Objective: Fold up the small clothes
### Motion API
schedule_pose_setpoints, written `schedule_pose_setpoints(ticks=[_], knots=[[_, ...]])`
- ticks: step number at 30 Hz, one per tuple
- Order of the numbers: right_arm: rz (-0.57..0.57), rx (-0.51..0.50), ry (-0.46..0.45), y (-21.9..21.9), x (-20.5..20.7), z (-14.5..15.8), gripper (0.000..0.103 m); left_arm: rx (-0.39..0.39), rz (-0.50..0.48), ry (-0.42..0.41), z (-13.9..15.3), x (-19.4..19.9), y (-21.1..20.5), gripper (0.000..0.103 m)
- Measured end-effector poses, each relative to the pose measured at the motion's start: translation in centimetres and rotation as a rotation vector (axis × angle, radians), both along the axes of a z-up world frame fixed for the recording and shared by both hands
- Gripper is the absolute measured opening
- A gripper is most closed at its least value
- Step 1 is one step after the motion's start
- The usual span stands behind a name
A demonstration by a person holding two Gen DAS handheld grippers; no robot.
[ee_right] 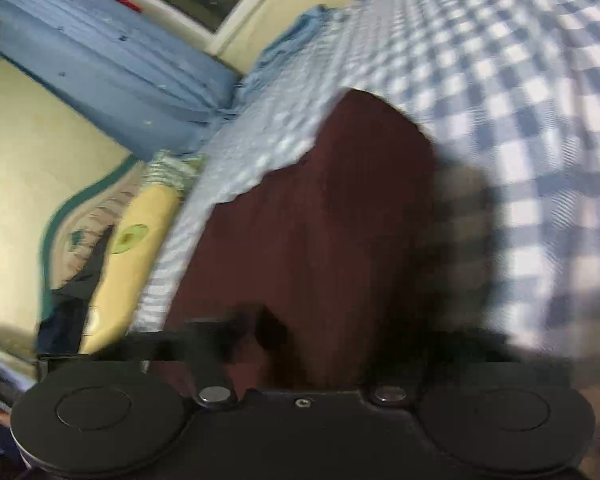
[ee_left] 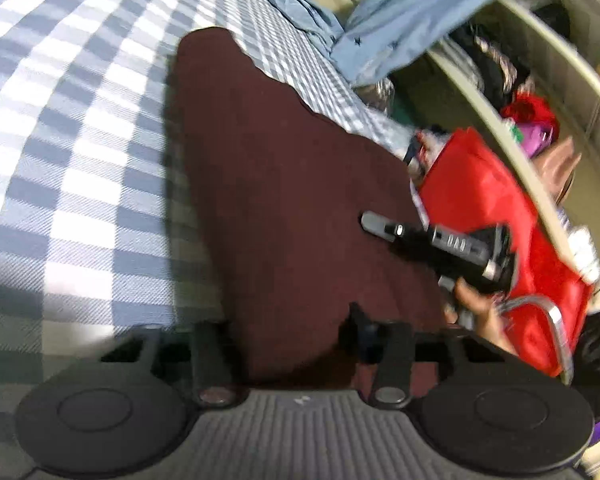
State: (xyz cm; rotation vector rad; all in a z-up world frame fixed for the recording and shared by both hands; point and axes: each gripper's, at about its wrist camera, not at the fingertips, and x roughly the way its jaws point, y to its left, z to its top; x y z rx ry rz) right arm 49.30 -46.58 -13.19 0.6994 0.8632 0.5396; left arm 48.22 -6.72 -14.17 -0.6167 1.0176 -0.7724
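A dark maroon garment (ee_left: 284, 184) lies spread flat on a bed covered by a blue-and-white checked sheet (ee_left: 68, 152), close to the sheet's edge on the side where the room's clutter begins. Its far edge is wavy and tapers to a rounded end farther up the bed.

The left gripper (ee_left: 296, 344) sits low over the near hem of the cloth, its two dark fingers straddling the fabric; the jaws are partly drawn in, but the fingertips are lost against the dark cloth, so I cannot tell whether they pinch it. The right gripper (ee_left: 374, 226) shows in the left wrist view as a black and grey tool lying across the garment's side edge, held by a hand (ee_left: 476, 312) (only the fingers and part of the palm show). In its own blurred view the right gripper (ee_right: 312, 356) is down at the maroon cloth, again with fingers partly closed and the grip unclear.

Beside the bed, just past the garment's edge, a bright red bag (ee_left: 496, 216) with a grey tube handle stands close to the right gripper, crowding that side. Behind it are cream shelves (ee_left: 540, 152) holding dark clothes, something red and a purple item. A blue pleated curtain (ee_right: 100, 68) hangs at the head of the bed, bunched where it meets the sheet. Between bed and wall, the right wrist view shows a yellow object (ee_right: 140, 248) with a green mark lying lengthwise, beside a patterned mat with a teal border.
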Motion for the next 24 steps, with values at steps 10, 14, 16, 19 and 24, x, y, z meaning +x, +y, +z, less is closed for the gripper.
schedule_pose_setpoints(ticks=[10,14,16,19,24], knots=[[0.050,-0.043,-0.179,4.3,-3.0,7.0,0.025,-0.045,0.007,-0.185,6.5,-2.0,0.6,0.032],[0.034,-0.040,-0.232,6.8,-4.2,11.5,0.025,-0.048,0.005,-0.262,10.5,-3.4,3.8,0.032],[0.030,-0.039,-0.241,8.7,-4.5,13.2,0.025,-0.041,0.008,-0.270,12.2,-4.0,5.8,0.032],[0.043,-0.042,-0.247,12.0,-4.4,14.4,0.025,0.000,0.017,-0.286,14.0,-5.2,9.0,0.032],[0.110,-0.022,-0.207,18.5,-3.0,13.8,0.025,0.074,0.052,-0.278,15.2,-7.3,14.6,0.032]])
